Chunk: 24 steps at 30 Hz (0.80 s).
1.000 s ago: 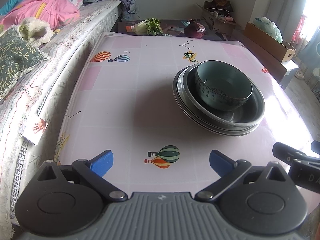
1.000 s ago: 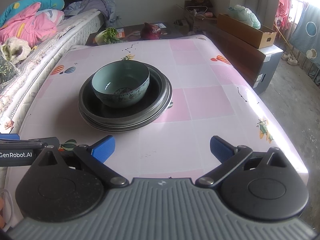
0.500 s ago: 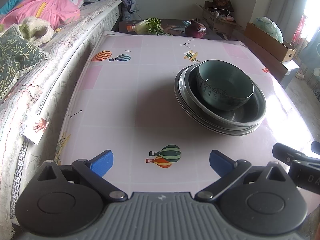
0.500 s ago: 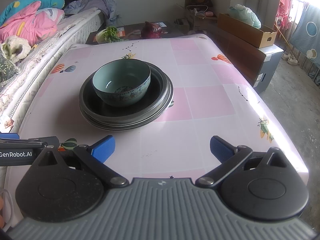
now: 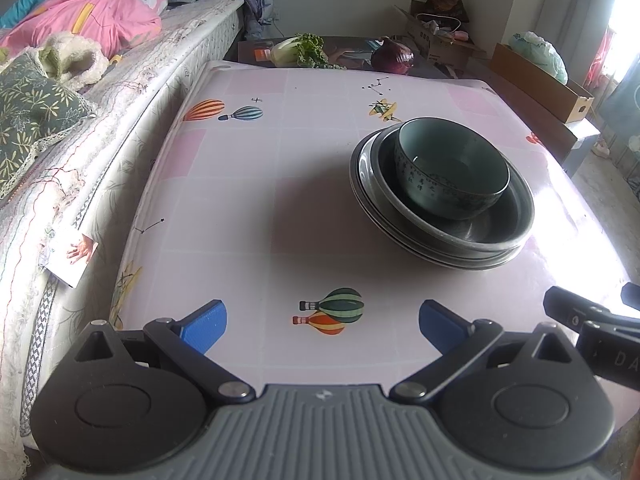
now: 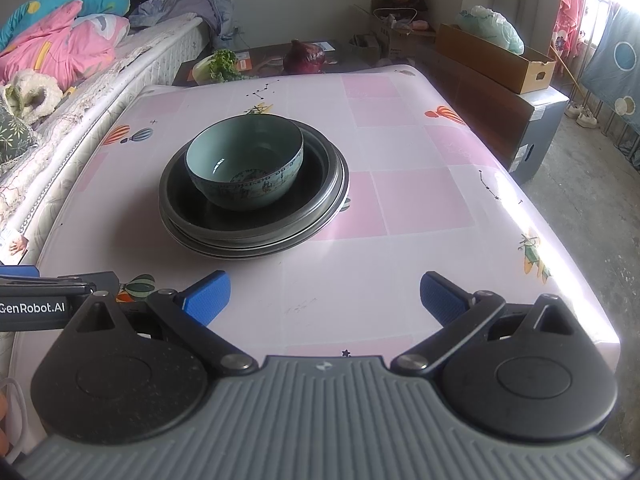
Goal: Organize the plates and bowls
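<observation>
A teal patterned bowl (image 5: 452, 172) (image 6: 245, 166) sits upright inside a stack of dark plates (image 5: 480, 240) (image 6: 320, 208) on the pink table (image 5: 256, 200) (image 6: 400, 200). My left gripper (image 5: 322, 322) hovers open near the table's front edge, left of and short of the stack, with nothing between its blue pads. My right gripper (image 6: 325, 296) is also open and empty, facing the stack from the front, a little to its right. Part of the right gripper's body (image 5: 592, 324) shows at the left view's right edge; the left gripper's body (image 6: 44, 300) shows at the right view's left edge.
A bed with quilts and a pink blanket (image 5: 88, 16) runs along the table's left side. A low dark table behind holds greens (image 5: 304, 50) and a red cabbage (image 5: 392, 56). Cardboard boxes (image 6: 496, 56) and a cabinet stand to the right.
Both grippers have drifted slightly, so the stack sits marginally differently in each view. The bowl and plates have not moved, and both grippers stay open.
</observation>
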Each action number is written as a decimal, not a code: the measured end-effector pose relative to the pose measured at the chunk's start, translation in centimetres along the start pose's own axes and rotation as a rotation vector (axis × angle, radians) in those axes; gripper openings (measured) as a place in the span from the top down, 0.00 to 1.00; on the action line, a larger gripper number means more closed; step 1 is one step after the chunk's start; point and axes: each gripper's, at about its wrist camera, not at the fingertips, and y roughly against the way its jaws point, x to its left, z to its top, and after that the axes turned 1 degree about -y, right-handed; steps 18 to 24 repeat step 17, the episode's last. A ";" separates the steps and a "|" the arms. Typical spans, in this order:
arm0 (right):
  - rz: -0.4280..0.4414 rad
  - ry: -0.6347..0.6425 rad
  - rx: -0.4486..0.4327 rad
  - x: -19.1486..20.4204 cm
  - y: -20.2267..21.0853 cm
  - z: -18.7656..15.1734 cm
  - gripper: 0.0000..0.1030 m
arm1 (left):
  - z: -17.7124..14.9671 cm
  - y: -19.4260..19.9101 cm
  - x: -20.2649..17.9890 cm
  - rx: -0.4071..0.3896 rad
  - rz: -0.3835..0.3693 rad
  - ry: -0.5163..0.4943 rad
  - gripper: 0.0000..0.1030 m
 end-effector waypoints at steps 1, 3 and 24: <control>0.000 0.000 0.001 0.0 0.0 0.0 0.01 | 0.0 0.0 0.0 0.000 0.001 0.000 0.00; 0.001 -0.001 0.001 0.0 0.0 0.0 0.01 | 0.0 -0.1 0.0 0.000 0.001 0.000 0.00; 0.003 -0.004 0.003 -0.1 -0.3 -0.2 0.01 | 0.0 0.0 0.0 0.000 0.002 -0.001 0.00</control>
